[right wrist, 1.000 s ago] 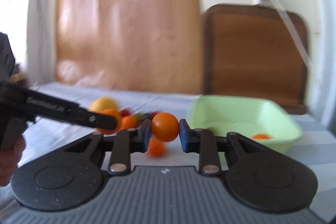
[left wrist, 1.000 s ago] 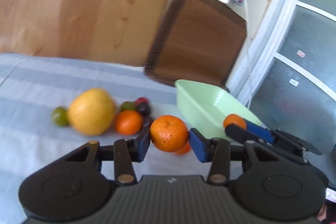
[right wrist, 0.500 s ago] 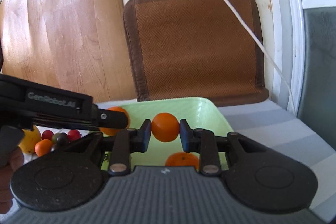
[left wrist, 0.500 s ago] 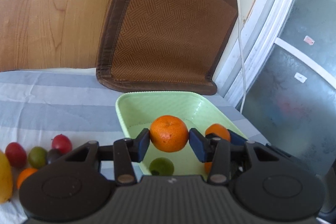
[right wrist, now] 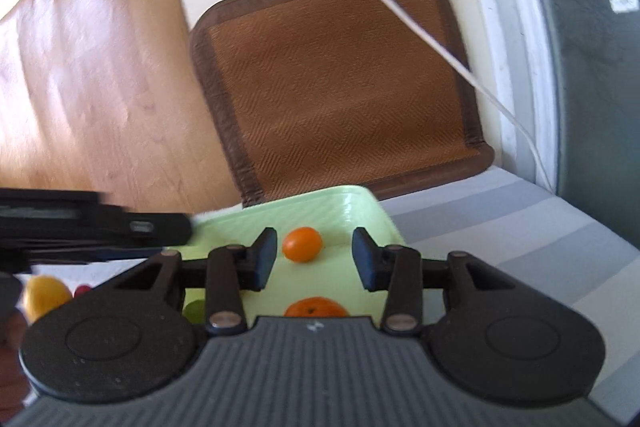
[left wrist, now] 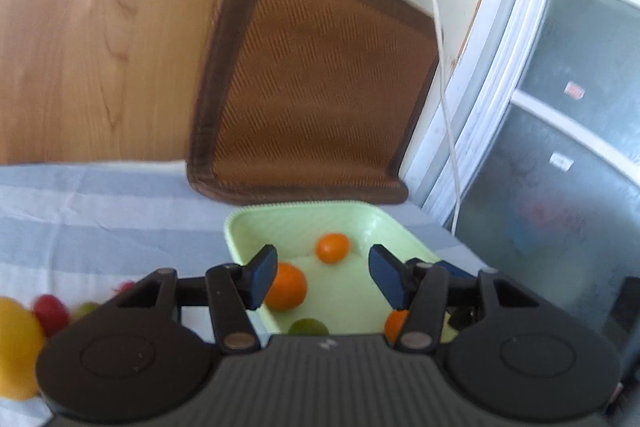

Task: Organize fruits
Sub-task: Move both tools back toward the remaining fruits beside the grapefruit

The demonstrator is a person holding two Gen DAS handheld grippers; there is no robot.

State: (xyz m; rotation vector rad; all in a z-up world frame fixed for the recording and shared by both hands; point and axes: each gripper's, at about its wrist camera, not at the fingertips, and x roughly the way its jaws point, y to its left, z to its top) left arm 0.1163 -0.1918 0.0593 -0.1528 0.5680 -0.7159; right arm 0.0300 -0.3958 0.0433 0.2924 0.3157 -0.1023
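Observation:
A light green tray (left wrist: 362,217) sits on the striped cloth and holds three oranges and a green fruit. In the left wrist view, my left gripper (left wrist: 323,277) is open and empty above the tray, with an orange (left wrist: 286,287) by its left finger, a smaller orange (left wrist: 332,247) farther back, and a green fruit (left wrist: 308,327) near the rim. In the right wrist view, my right gripper (right wrist: 314,259) is open and empty over the tray (right wrist: 360,203); an orange (right wrist: 302,244) lies beyond the fingers and another orange (right wrist: 316,308) below them.
A yellow fruit (left wrist: 16,347), red fruits (left wrist: 50,309) and a green fruit lie on the cloth left of the tray. A brown woven mat (left wrist: 312,87) leans on the wall behind. A white cable (right wrist: 420,35) hangs at the right. The left gripper's arm (right wrist: 92,227) crosses the right wrist view.
Both grippers have opened and let go of their oranges, which now lie in the green tray. Both views have shifted slightly over the tray.

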